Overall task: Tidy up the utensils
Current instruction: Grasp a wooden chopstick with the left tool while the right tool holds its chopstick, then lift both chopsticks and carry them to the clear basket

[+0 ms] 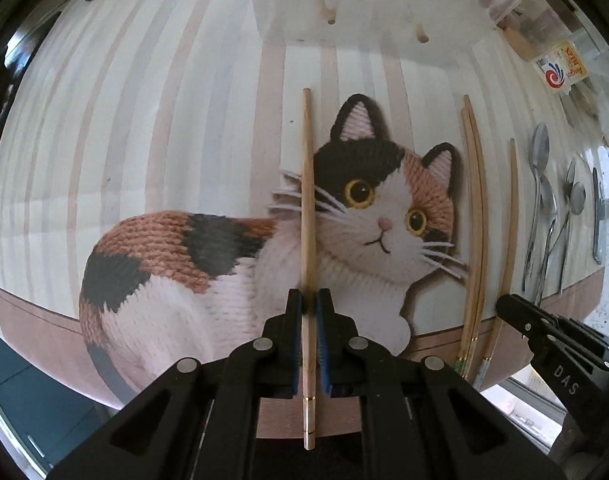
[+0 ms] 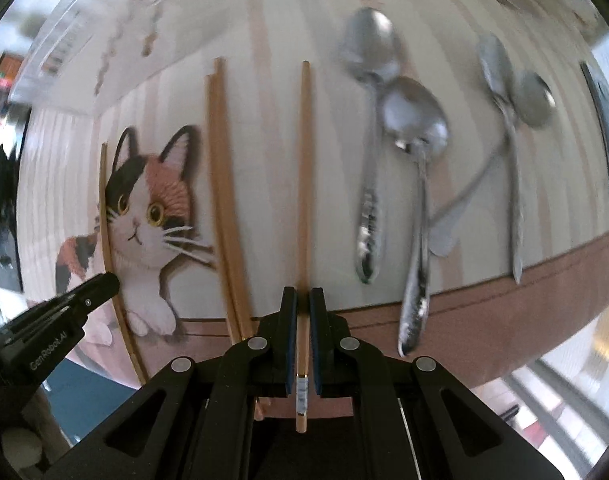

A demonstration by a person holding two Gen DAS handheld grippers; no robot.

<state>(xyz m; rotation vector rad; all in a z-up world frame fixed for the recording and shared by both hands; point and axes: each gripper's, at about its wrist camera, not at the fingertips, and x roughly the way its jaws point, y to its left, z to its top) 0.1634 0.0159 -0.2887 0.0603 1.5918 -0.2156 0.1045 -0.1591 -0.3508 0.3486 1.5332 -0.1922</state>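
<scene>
The left tongs [image 1: 309, 300] pinch one chopstick [image 1: 307, 200] over the cat mat [image 1: 164, 264], a loose pair [image 1: 474, 220] at three o'clock. The right tongs [image 2: 303, 300] clamp another chopstick [image 2: 303, 184]; spoons [image 2: 414, 128] lie on the tabletop at two o'clock.

The right gripper [image 2: 302, 300] has its jaws clamped on a wooden chopstick [image 2: 303, 168], spoons [image 2: 414, 160] lying to its right.
</scene>
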